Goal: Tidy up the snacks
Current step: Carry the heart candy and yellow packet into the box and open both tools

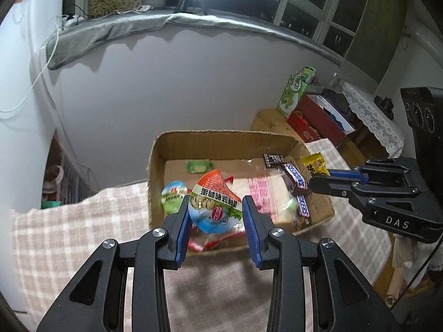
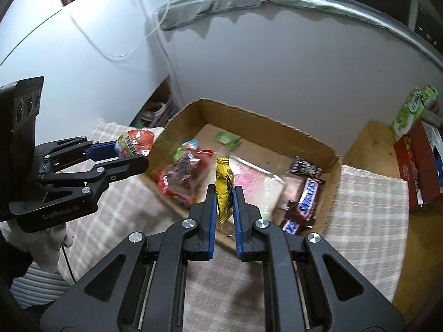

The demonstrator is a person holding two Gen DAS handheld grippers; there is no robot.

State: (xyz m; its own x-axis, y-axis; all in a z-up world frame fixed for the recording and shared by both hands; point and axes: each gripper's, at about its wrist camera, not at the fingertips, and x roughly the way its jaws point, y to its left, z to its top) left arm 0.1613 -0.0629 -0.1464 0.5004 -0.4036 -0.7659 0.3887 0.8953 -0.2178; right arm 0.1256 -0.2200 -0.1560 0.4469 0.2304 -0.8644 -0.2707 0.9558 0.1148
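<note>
Grey wall and a draped window ledge fill the background behind a table spread with a checked cloth, and on the cloth sits an open cardboard box that holds most of the snacks. Inside it, along the right wall, lie Snickers bars; a red bag rests at the left end, and a small green packet lies flat near the back wall. Beyond the table a red box and a green carton stand on a wooden surface. The left gripper, jaws part open, clamps a round sealed pack by its sides, lifted above the front edge of the box. The right gripper, nearly closed, pinches a thin yellow packet that hangs over the box interior. The round pack's film is slick and domed, so I judge it could squirt out of the pads if the hand tilts or the grip slackens; the yellow packet is held only by its edge and could slide free. Much of the box contents is blurred, the printing on the yellow packet is unreadable, and the box's near wall is hidden behind the grippers.
</note>
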